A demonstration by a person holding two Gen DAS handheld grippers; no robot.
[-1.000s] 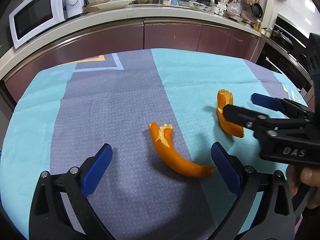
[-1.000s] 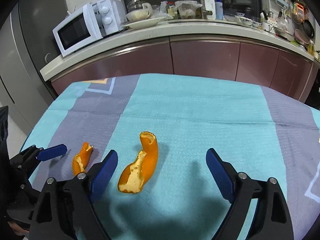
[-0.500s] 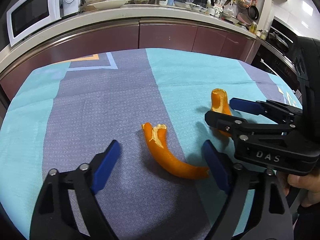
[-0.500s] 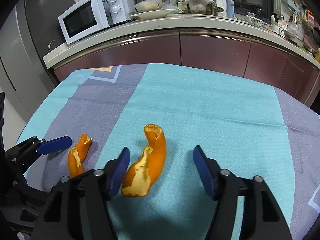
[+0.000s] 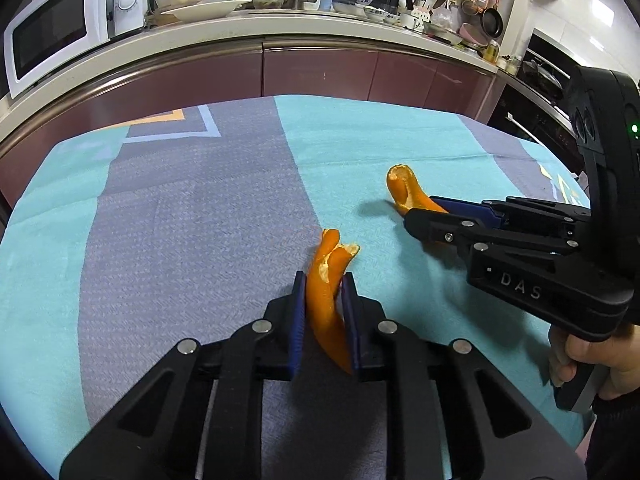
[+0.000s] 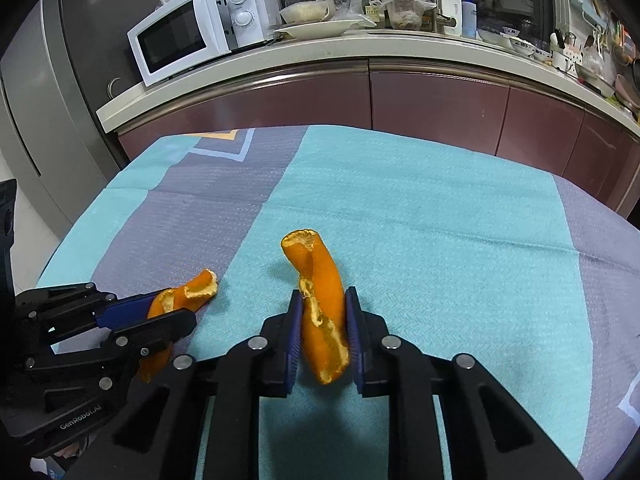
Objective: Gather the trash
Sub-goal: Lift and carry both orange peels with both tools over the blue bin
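Orange peel is the trash on this cloth-covered table (image 5: 180, 208), and there are two pieces, one for each gripper. The left gripper (image 5: 323, 292) is closing its jaws on the thin curved peel (image 5: 326, 280); the blue pads (image 5: 298, 320) already press on both sides of it, and its forked end sticks out past the fingertips. The right gripper (image 6: 320, 312) is also closing, and the thick peel (image 6: 320, 280) stands between its pads, with the curled end ahead of the fingertips and the torn end back between the fingers.

What can go wrong, in my judgement: both peels are soft and a little curved, so a pad may squeeze the piece flat or let it twist sideways when it is lifted. The thin peel is held near its middle, and its long tail behind the pads could swing and slip out. The two grippers are just beside each other, so a careless lift could knock one against the other. No bin is visible in either view, so the carrying way is unknown, and a weak hold may fail on that way.

Writing that can be read: "DAS" on the side of the right gripper in the left view, "GenRobot.AI" on the left gripper in the right view, and "Galanz" on the white microwave (image 6: 188, 40) on the counter far beyond the fingers.
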